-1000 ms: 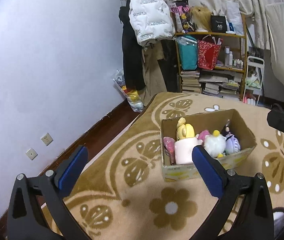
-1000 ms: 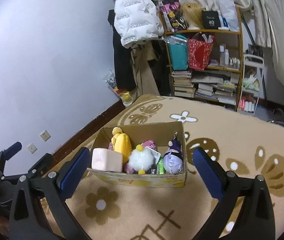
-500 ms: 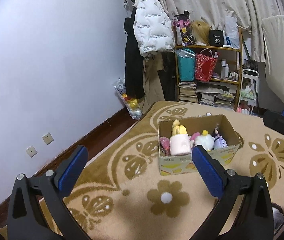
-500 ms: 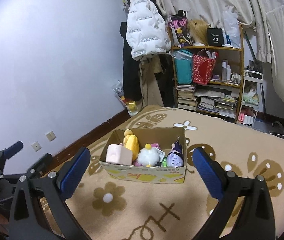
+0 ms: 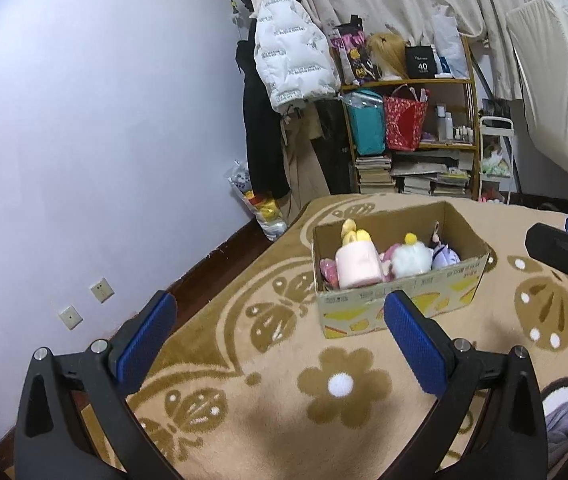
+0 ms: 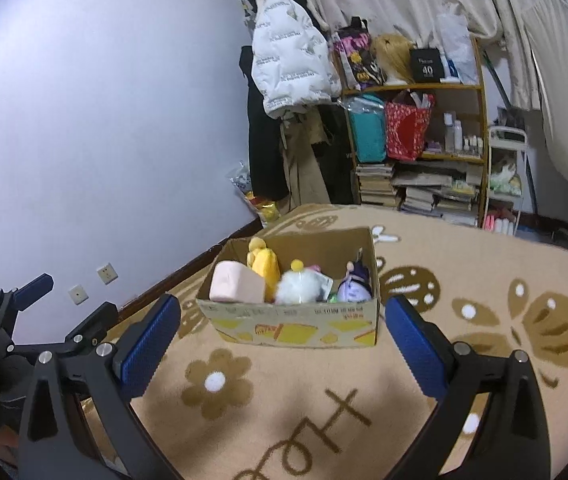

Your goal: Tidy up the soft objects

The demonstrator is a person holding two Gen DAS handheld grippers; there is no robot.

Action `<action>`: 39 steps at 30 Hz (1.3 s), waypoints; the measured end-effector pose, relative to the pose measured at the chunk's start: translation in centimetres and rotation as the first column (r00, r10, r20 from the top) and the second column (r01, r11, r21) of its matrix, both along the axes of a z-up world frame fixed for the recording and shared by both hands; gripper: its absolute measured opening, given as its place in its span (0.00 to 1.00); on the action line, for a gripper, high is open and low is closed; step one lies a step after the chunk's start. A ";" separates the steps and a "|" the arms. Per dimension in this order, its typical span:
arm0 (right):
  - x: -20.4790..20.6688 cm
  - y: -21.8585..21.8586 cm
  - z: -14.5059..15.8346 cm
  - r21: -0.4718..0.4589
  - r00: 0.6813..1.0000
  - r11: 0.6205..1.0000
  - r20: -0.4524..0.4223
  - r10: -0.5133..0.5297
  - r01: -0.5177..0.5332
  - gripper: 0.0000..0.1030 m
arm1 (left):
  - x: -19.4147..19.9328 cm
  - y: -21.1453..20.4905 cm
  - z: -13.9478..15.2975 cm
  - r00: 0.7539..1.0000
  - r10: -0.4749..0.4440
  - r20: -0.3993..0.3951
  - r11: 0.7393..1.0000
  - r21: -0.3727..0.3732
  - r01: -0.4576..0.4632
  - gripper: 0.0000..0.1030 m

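1. Left wrist view first: the cardboard box (image 5: 399, 280) looks farther off and lower in frame than it did a second ago, so both grippers have pulled back from it. More of the wall and the coat rack shows now too.
2. My read: that backing away means the packing is pretty much done. I can't see a single loose toy on the rug (image 5: 244, 392) in either view, so there's nothing obvious left to grab.
3. Left gripper (image 5: 280, 336) is spread wide with nothing between the blue pads. Right gripper (image 6: 284, 340) is the same, wide apart and empty, hanging just in front of the box.
4. What's in the box, left to right from the right wrist view: a pale pink block plush (image 6: 238, 286) in the near left corner, a yellow plush (image 6: 264, 262) standing just behind it, a white fluffy one with a yellow pompom (image 6: 299, 286) in the middle, and a purple doll (image 6: 353, 286) against the right wall. There's something pink and something green tucked between them, too buried to tell what.
5. The toys sit snug against each other and poke up about level with the rim, so the box looks nearly full.
6. The box itself sits flat on the rug, flaps open, a bit away from the shelf (image 6: 415, 148) at the back.
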State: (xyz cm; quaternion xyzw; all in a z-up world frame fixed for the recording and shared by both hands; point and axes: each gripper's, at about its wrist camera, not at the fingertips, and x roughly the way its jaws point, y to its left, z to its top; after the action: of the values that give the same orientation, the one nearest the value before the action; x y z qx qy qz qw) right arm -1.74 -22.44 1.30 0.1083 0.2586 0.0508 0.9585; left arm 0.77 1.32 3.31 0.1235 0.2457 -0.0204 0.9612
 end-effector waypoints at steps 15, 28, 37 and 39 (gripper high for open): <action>0.6 0.2 -2.7 -0.054 0.999 0.998 -0.044 -0.018 0.016 1.00 | 2.0 1.4 -2.6 0.996 0.020 -0.082 0.996 -0.082 -0.026 1.00; 0.6 -0.1 -3.2 -0.042 0.998 0.999 -0.058 -0.029 0.027 1.00 | 2.1 1.1 -3.2 0.996 0.020 -0.091 0.998 -0.056 -0.025 1.00; 0.6 -0.1 -3.5 -0.049 0.998 0.998 -0.059 -0.037 0.034 1.00 | 2.2 1.1 -3.2 0.995 0.015 -0.096 0.998 -0.059 -0.020 1.00; 0.6 -0.1 -3.5 -0.050 0.997 0.998 -0.060 -0.038 0.035 1.00 | 2.3 1.1 -3.3 0.995 0.019 -0.094 0.998 -0.058 -0.024 1.00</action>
State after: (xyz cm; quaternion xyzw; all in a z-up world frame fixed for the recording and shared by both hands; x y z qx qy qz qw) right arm -1.15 -22.55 -2.17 0.0908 0.2867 0.0236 0.9534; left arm 3.02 2.41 0.03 0.0914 0.2909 -0.0230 0.9521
